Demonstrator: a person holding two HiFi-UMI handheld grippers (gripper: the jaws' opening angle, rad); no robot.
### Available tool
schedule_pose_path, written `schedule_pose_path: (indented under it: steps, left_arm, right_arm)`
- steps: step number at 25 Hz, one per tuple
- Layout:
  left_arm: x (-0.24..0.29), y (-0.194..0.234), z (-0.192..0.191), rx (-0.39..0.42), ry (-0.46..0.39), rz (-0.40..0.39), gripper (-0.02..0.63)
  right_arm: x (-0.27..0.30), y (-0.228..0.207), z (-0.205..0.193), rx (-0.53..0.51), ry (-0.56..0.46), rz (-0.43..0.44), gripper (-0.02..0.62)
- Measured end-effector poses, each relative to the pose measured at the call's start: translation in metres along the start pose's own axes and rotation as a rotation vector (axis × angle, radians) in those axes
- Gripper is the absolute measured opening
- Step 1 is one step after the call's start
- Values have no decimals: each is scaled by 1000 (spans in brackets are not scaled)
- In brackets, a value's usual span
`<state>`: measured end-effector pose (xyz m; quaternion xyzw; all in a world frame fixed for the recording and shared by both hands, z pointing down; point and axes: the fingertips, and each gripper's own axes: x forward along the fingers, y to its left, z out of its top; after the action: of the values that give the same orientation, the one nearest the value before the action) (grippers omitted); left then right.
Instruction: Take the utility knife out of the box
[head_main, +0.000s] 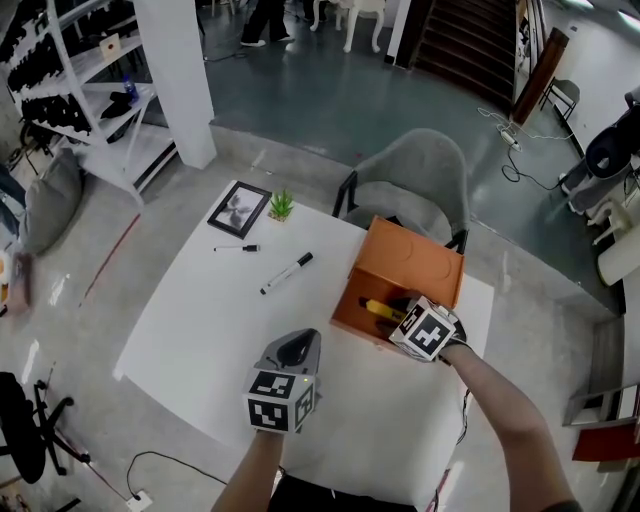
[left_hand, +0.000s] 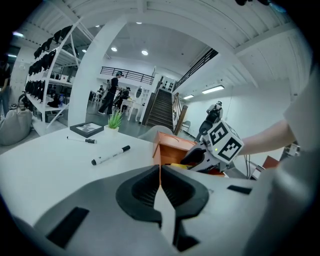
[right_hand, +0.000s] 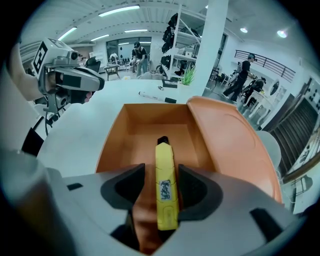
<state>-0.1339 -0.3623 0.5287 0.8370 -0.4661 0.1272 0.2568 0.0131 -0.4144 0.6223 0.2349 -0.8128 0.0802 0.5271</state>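
An orange box (head_main: 415, 262) stands open on the white table (head_main: 200, 330), its lid tipped back to the right (right_hand: 235, 140). Inside it lies the yellow utility knife (head_main: 378, 307), black tip pointing away (right_hand: 166, 185). My right gripper (head_main: 398, 312) reaches into the box, open, with a jaw on each side of the knife (right_hand: 162, 172). The knife rests against the right jaw, and a narrow gap shows on the left. My left gripper (head_main: 297, 350) hovers over the table to the left of the box, shut and empty (left_hand: 160, 170).
A black-capped marker (head_main: 287, 273), a thin pen (head_main: 237, 248), a picture frame (head_main: 239, 209) and a small potted plant (head_main: 282, 206) lie on the table's far left. Behind the box is a grey chair (head_main: 415, 185). Shelving (head_main: 90, 90) stands at far left.
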Motion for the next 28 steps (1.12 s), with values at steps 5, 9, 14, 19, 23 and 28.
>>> schedule_pose_path:
  steps: [5, 9, 14, 19, 23, 28]
  left_arm:
    - [0, -1, -2, -8, 3, -4, 15]
    - [1, -1, -5, -15, 6, -4, 15]
    - [0, 3, -8, -25, 13, -2, 15]
    - [0, 3, -10, -31, 14, -6, 15]
    - [-1, 2, -9, -33, 12, -13, 15]
    - [-3, 4, -10, -37, 8, -12, 15]
  right_arm:
    - [1, 3, -2, 35, 8, 41, 190]
    - [1, 4, -3, 65, 7, 78, 170]
    - [2, 5, -3, 87, 8, 92, 154]
    - [2, 8, -2, 73, 8, 94, 123]
    - [2, 10, -1, 48, 12, 83, 114]
    - [4, 12, -1, 30, 8, 69, 112]
